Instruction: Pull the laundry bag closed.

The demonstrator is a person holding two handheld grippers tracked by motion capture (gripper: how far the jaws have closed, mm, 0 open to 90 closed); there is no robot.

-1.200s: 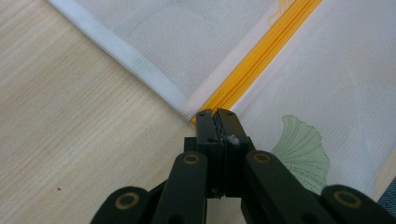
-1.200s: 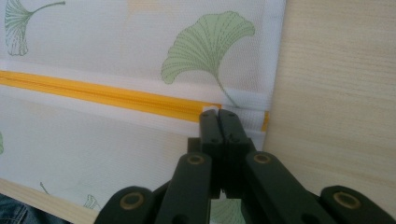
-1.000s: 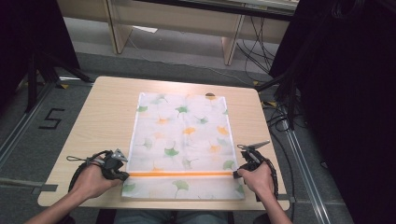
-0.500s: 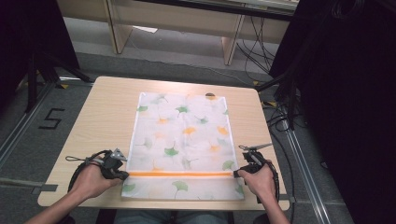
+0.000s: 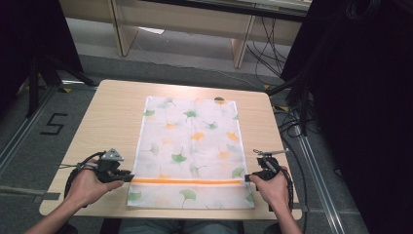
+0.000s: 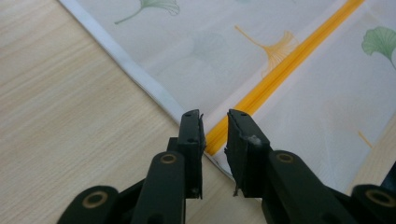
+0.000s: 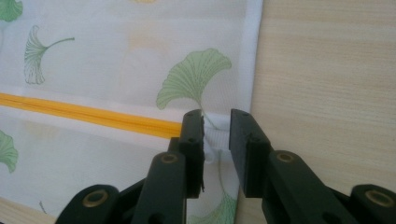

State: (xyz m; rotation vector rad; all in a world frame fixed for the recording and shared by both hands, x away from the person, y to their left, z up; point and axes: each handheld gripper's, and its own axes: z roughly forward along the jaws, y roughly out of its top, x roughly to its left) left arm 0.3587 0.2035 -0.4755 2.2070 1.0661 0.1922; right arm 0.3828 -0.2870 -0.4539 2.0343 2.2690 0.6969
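Right gripper [image 5: 249,176] jaws have just been opening, releasing the mesh bag [image 5: 190,146] near the table's [image 5: 112,112] front edge; left gripper [image 5: 127,177] also apart. Next: withdraw.

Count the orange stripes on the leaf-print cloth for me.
1. A single orange stripe crosses the leaf-print cloth near its front edge, running from the left gripper to the right gripper. Any on the underside would be hidden.

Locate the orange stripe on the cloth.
In the high view the orange stripe crosses the cloth near the person's edge, between left tongs and right tongs.
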